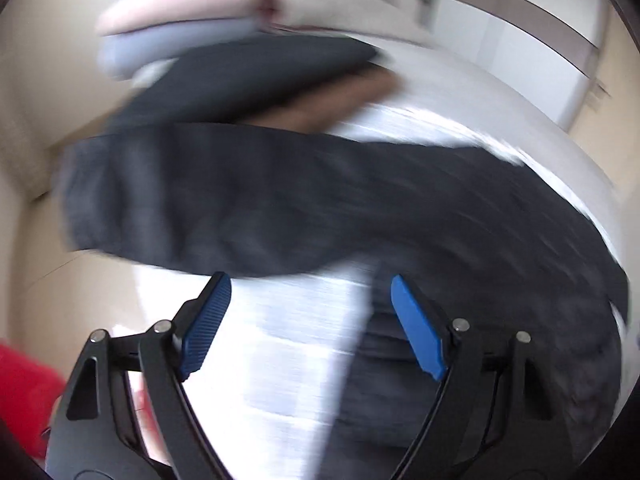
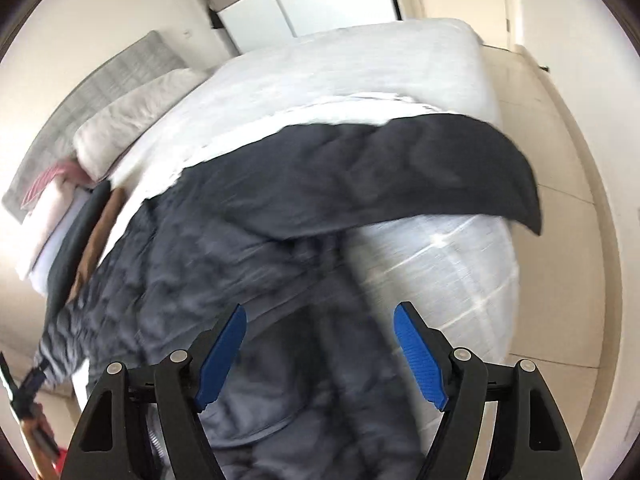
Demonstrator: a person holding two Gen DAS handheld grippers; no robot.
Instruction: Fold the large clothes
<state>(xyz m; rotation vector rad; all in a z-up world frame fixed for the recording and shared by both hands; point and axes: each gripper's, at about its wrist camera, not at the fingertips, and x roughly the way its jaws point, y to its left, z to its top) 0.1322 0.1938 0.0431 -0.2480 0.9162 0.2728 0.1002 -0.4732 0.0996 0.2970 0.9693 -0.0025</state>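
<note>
A large dark grey quilted jacket point(image 2: 248, 264) lies spread on a white bed point(image 2: 360, 72), one sleeve point(image 2: 420, 176) stretched toward the bed's right edge. In the left wrist view the same jacket point(image 1: 280, 200) lies across the bed, blurred. My left gripper point(image 1: 310, 292) is open and empty, just above the sheet beside the jacket's body. My right gripper point(image 2: 320, 320) is open and empty, hovering over the jacket's lower part. The left gripper point(image 2: 24, 384) shows at the left edge of the right wrist view.
A stack of folded clothes point(image 1: 192, 32), pink, lilac, black and brown, sits at the bed's head end, also in the right wrist view point(image 2: 64, 216). A beige pillow point(image 2: 132, 120) and grey headboard point(image 2: 100, 76) lie beyond. Tiled floor point(image 2: 560, 240) surrounds the bed. Something red point(image 1: 24, 392) lies lower left.
</note>
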